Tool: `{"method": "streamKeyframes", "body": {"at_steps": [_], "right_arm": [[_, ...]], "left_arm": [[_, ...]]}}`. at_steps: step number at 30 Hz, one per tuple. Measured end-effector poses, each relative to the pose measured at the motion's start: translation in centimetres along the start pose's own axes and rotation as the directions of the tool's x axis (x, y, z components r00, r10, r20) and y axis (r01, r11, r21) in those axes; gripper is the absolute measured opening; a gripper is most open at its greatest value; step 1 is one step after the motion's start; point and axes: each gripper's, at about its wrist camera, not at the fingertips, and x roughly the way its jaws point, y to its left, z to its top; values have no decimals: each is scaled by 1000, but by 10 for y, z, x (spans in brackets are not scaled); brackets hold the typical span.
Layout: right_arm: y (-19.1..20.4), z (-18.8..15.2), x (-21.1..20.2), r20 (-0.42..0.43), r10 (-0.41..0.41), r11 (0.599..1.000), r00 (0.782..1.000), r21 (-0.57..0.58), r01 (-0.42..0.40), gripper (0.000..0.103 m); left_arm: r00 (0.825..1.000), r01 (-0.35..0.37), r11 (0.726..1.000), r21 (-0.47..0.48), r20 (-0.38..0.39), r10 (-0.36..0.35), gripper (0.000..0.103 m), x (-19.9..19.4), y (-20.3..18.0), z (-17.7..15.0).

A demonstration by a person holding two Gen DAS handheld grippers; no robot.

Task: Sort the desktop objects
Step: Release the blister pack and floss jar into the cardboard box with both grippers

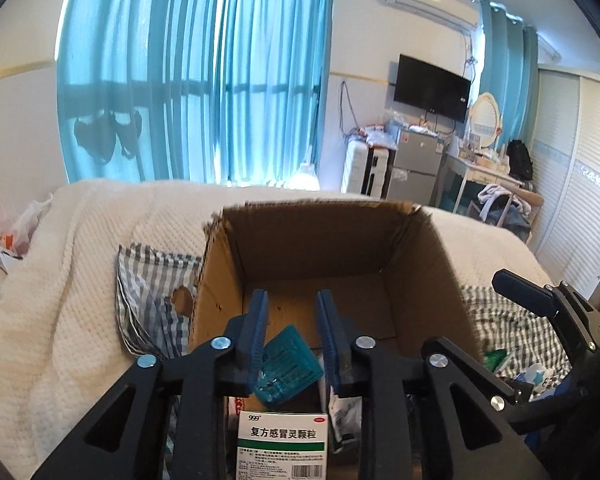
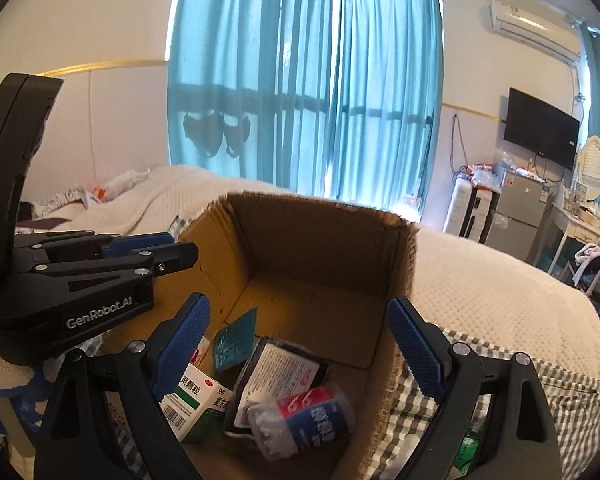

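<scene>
Left wrist view. I see my left gripper (image 1: 292, 336) poised over the open cardboard box (image 1: 332, 248), its jaws narrowly parted. The teal blister pack (image 1: 286, 364) sits between them, tilted, one corner up toward the far wall of the box; it lies against the left pad (image 1: 258, 336), and I cannot tell whether that pad presses it — the right pad stands clear. Below it lies the white medicine carton (image 1: 282, 440), print facing up. My right gripper (image 1: 540, 300) enters at the right edge. The box stands on a checked cloth (image 1: 152, 280) over a cream blanket (image 1: 60, 280).

Right wrist view. My right gripper (image 2: 300, 344) has its jaws wide, with nothing between them. In the box (image 2: 332, 240) the blister pack (image 2: 234, 342) stands on edge, long axis running up, just beside the medicine carton (image 2: 192, 396), a dark flat packet (image 2: 276, 376) and a wrapped roll (image 2: 304, 420). The left gripper (image 2: 156, 256) reaches in from the left — over the box's near corner. Behind: teal curtains (image 2: 300, 80), a wall television (image 2: 540, 128).
</scene>
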Motion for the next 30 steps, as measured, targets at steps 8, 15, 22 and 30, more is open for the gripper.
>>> {"method": "streamKeyframes", "body": {"at_steps": [8,15,22,30], "right_arm": [[-11,15,-47,90,-48,998,995,37,44,102],[-20,23,-99,172,-98,994,980,59,89,103],[-29,24,-143,226,-152,988,962,73,139,103],[-38,12,-186,266,-274,962,924,76,263,103]], "left_arm": [[990,16,1000,-6,143,-15,81,-62,-11,16],[971,2,999,-47,240,9,103,-110,-19,25],[961,-40,998,-52,271,53,103,-132,-27,25],[946,-45,994,-99,316,74,103,-152,-42,13]]}}
